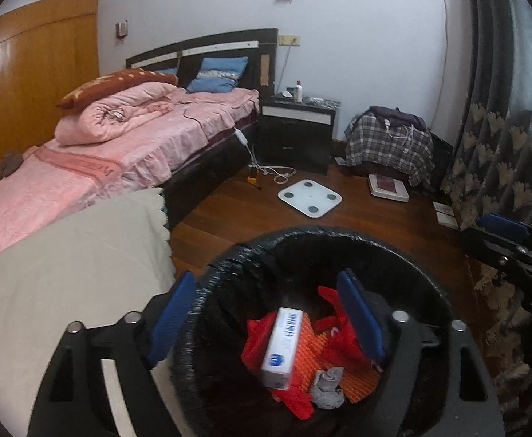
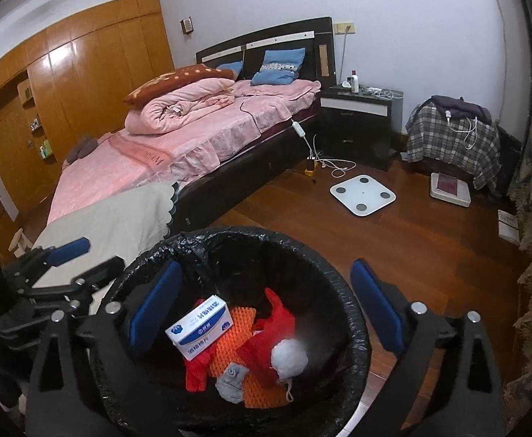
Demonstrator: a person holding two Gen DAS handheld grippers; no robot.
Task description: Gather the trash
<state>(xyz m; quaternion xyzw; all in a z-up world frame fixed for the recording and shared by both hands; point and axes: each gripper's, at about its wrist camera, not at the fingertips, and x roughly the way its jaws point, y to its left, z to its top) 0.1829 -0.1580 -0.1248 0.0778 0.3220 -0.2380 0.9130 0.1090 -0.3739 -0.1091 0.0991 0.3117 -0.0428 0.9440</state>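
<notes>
A round bin lined with a black bag (image 1: 229,266) (image 2: 338,284) stands on the wood floor below both grippers. In it lie a white-and-blue box (image 1: 282,349) (image 2: 200,327), a red plastic bag (image 1: 342,342) (image 2: 262,346), orange foam mesh (image 2: 229,349) and a grey wad (image 1: 327,386) (image 2: 231,380). A blurred white crumpled ball (image 2: 289,358) is in the bin under my right gripper (image 2: 266,306), which stands open over the rim, holding nothing. My left gripper (image 1: 266,317) is open too, one finger outside the rim, nothing between the pads. Each gripper shows at the other view's edge.
A bed with pink covers (image 2: 193,138) and a beige cloth (image 1: 76,255) lie left of the bin. On the floor beyond are a white scale (image 2: 362,195), a second scale (image 2: 449,189), cables and a dark nightstand (image 2: 357,127). A plaid-covered seat (image 2: 451,138) and patterned curtain (image 1: 502,167) stand right.
</notes>
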